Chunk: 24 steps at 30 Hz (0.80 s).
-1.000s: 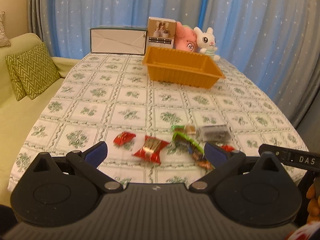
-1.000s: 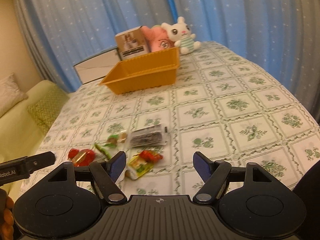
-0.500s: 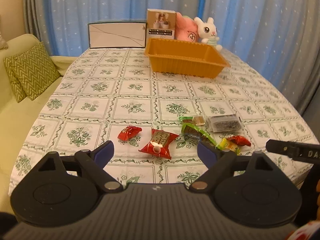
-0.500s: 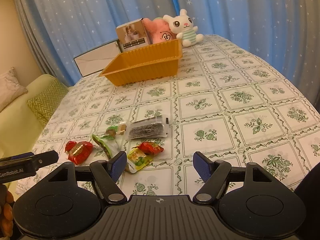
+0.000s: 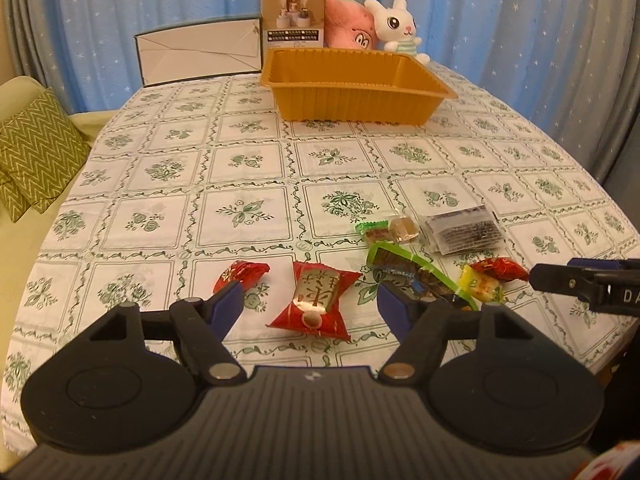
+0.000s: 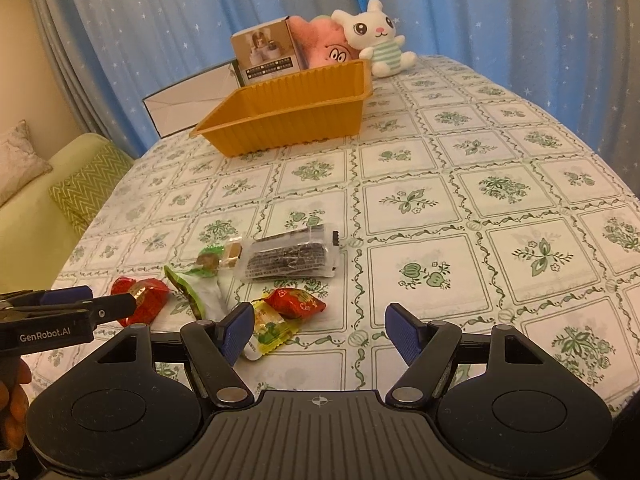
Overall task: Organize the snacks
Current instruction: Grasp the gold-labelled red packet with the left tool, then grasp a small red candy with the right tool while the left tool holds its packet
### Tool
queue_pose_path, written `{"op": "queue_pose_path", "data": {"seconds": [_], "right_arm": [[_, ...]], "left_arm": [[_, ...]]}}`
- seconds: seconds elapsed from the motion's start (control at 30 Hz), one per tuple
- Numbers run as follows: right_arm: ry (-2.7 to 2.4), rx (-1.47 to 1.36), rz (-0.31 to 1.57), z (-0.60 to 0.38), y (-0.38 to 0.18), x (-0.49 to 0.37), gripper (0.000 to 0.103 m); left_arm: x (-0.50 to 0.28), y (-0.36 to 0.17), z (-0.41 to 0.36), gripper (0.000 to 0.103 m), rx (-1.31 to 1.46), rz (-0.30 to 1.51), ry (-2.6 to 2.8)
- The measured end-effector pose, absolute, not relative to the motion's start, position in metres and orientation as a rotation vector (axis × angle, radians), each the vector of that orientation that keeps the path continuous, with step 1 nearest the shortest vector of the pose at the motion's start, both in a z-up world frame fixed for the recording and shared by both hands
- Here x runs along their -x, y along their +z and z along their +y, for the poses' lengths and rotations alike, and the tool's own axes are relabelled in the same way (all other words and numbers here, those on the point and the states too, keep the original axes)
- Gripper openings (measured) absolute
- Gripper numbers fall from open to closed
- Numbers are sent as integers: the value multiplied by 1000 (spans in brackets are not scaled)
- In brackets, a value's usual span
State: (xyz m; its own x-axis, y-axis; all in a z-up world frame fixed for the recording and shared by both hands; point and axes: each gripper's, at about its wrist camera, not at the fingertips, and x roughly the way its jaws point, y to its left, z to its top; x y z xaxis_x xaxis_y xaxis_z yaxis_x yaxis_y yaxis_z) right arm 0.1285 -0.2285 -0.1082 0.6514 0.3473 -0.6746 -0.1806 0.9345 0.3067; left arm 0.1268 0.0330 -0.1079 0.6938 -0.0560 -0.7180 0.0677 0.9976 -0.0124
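The left gripper (image 5: 310,304) hangs low over the near edge of the tabletop (image 5: 248,184), which wears a white cloth with green floral squares. Its jaws have just been closing but stand apart, and the red foil candy with a gold label (image 5: 316,306) lies on the cloth right between them, untouched by either pad. A smaller red twisted sweet (image 5: 240,274) sits just beyond the left blue pad, and a long green-edged snack packet (image 5: 416,270) lies just beyond the right one.

The right gripper (image 6: 320,328) is also held open with nothing inside; bare cloth shows in its gap. A yellow-green sachet (image 6: 270,328) lies against the outer side of its left pad, with a red crinkled candy (image 6: 296,303) just past that. Farther out are a clear packet of dark strips (image 6: 290,258) and two small wrapped sweets (image 6: 218,258).

The orange ribbed plastic tray (image 5: 352,84) stands well apart at the far end, in front of a white plush rabbit (image 5: 396,28).
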Motion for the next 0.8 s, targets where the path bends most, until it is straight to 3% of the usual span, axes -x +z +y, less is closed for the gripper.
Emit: {"op": "queue_pose_path", "data": {"seconds": [0.13, 0.3, 0.57, 0.8], "right_arm": [[294, -227, 826, -230, -114, -139, 66], [288, -222, 843, -231, -121, -145, 66], [328, -159, 828, -221, -122, -153, 66], [381, -125, 836, -211, -126, -161, 58]], "left_arm": [[-137, -117, 32, 63, -37, 822, -87], [-149, -127, 32, 44, -47, 858, -111], [-153, -135, 32, 25, -63, 900, -129], [-145, -129, 36, 23, -13, 886, -101]]}}
